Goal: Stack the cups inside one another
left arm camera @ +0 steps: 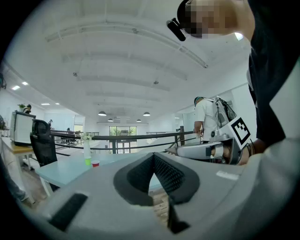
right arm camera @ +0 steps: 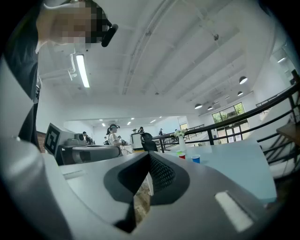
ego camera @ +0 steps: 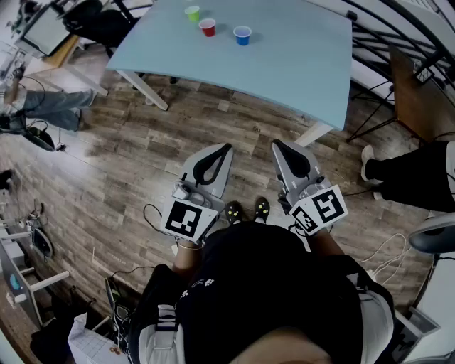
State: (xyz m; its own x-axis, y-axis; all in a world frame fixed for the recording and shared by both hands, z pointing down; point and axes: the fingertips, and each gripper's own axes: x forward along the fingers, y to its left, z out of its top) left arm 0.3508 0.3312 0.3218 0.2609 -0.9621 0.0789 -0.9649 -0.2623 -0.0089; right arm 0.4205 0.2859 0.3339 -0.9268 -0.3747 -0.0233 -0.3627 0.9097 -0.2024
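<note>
The green cup (ego camera: 193, 13), the red cup (ego camera: 207, 27) and the blue cup (ego camera: 242, 35) stand upright, mouths up, in a short slanting row on the pale blue surface (ego camera: 298, 64). Each is apart from the next and none sits inside another. In the head view the row is well back from the surface's near edge and closer to its left edge than its right, with the green cup farthest from me and the blue one nearest the middle.

In the right gripper view a white vase (right arm camera: 181, 141) with flowers stands just behind the cups. That view also shows the blue cup (right arm camera: 196, 159) standing clear to the right of the red cup (right arm camera: 182, 156).

My left tool (ego camera: 225, 151) and my right tool (ego camera: 277, 146) are side by side and level. Both are over the wooden floor (ego camera: 128, 163), short of the surface's near edge and well apart from the cups.

In its own view my left tool (left arm camera: 153, 155) is clenched, its jaw tips pressed together with nothing between them. My right tool (right arm camera: 149, 154) is clenched the same way and also empty. My shoes (ego camera: 247, 210) show on the floor between the two tools.

Someone's dark trouser legs (ego camera: 419, 174) reach in from the right edge of the head view, beside the surface's near right corner.
</note>
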